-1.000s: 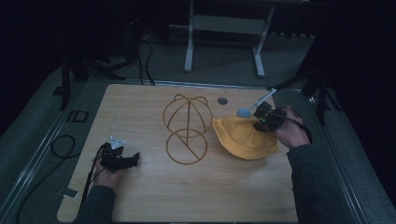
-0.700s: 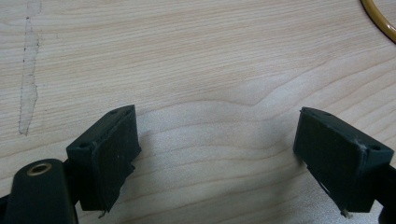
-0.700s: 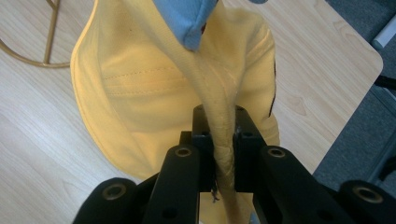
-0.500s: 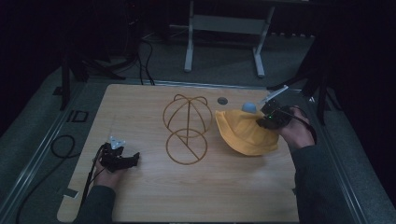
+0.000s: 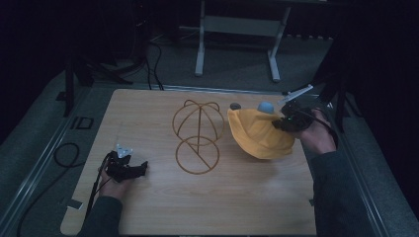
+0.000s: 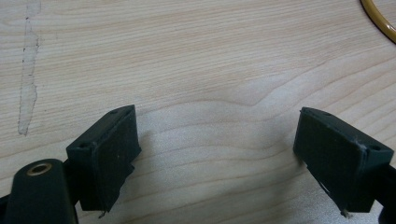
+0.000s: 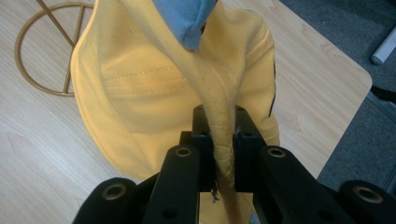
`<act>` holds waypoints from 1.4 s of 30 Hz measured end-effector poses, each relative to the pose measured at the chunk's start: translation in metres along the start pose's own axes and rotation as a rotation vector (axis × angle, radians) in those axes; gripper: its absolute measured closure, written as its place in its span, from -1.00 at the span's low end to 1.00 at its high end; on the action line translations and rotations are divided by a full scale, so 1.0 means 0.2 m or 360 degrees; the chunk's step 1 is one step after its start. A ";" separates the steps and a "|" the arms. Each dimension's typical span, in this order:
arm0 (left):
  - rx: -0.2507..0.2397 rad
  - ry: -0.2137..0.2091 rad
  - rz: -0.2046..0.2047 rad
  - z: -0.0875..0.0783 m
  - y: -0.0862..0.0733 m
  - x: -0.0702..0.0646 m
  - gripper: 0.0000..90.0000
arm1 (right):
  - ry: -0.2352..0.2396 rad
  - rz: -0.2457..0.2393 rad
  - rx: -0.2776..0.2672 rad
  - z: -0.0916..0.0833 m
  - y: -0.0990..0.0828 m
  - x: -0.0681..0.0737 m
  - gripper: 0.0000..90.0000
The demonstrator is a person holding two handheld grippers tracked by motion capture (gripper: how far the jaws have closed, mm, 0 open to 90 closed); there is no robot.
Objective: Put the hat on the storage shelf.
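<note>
High view has the yellow hat (image 5: 259,134) over on the right half of the wooden table (image 5: 148,207), partly lifted off the surface, with the right gripper (image 5: 286,122) pinching its edge from the right side. A small blue patch (image 5: 266,106) sits at the top of the hat, just beside that gripper. Right gripper view makes it pretty clear: the jaws are squeezed together on a folded strip of the hat's yellow rim (image 7: 223,140), fabric running straight up between them, and the hat's inside with its stitching faces the camera.

Just left of the hat is the gold wire hat stand (image 5: 197,136), a dome of wire above a ring base lying flat on the table; hat and stand are near each other, whether they touch I can't tell.

Left gripper (image 5: 129,168) rests low at the front left, well apart from the hat. Left gripper view shows its jaws spread wide with just bare wood between them, and a sliver of the stand's ring in the top right corner.
</note>
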State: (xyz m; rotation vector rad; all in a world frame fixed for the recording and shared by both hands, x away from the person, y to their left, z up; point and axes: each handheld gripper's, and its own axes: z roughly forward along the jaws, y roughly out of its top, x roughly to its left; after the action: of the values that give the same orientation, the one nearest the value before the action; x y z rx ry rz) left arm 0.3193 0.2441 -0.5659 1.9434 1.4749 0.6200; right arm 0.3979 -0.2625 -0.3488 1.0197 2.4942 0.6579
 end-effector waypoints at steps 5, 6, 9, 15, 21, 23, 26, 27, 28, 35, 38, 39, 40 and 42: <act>0.0000 -0.0003 0.0002 0.00 0.00 0.00 -0.68 | -0.0001 0.0008 -0.0011 -0.02 0.02 -0.01 0.85; 0.0001 -0.0004 0.0003 0.00 0.00 0.00 -0.68 | 0.0002 0.0006 -0.0020 -0.03 0.02 -0.01 0.85; 0.0002 -0.0005 0.0003 0.00 0.00 0.00 -0.68 | 0.0010 0.0011 -0.0044 -0.05 0.04 -0.01 0.85; 0.0001 -0.0006 0.0002 0.00 0.00 0.00 -0.68 | 0.0026 0.0010 -0.0072 -0.09 0.06 -0.01 0.85; 0.0000 -0.0007 0.0002 0.00 0.00 0.00 -0.68 | 0.0050 -0.0003 -0.0104 -0.11 0.08 0.00 0.85; 0.0000 -0.0007 0.0002 0.00 0.00 0.00 -0.68 | 0.0052 -0.0005 -0.0116 -0.12 0.09 0.00 0.85; 0.0000 -0.0007 0.0003 0.00 0.00 0.00 -0.68 | 0.0067 -0.0004 -0.0136 -0.12 0.09 0.00 0.85; 0.0000 -0.0007 0.0003 0.00 0.00 0.00 -0.68 | 0.0071 -0.0004 -0.0143 -0.12 0.09 0.00 0.85; 0.0000 -0.0007 0.0003 0.00 0.00 0.00 -0.68 | 0.0075 -0.0007 -0.0151 -0.13 0.10 0.00 0.85; 0.0002 -0.0009 0.0008 0.00 0.01 0.00 -0.68 | 0.0086 -0.0042 -0.0190 -0.14 0.12 0.02 0.85; 0.0001 -0.0010 0.0009 0.01 0.01 0.00 -0.68 | 0.0092 -0.0046 -0.0203 -0.15 0.13 0.03 0.85; 0.0001 -0.0010 0.0009 0.01 0.01 0.00 -0.68 | 0.0093 -0.0051 -0.0208 -0.15 0.13 0.03 0.85; 0.0001 -0.0010 0.0010 0.01 0.01 0.00 -0.68 | 0.0095 -0.0050 -0.0212 -0.15 0.14 0.03 0.85; 0.0001 -0.0011 0.0011 0.01 0.01 0.00 -0.68 | 0.0102 -0.0052 -0.0233 -0.16 0.14 0.03 0.85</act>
State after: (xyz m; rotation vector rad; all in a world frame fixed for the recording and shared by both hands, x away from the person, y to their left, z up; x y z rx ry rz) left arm 0.3209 0.2433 -0.5658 1.9496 1.4650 0.6154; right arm 0.3933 -0.2494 -0.3072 0.9160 2.4694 0.8616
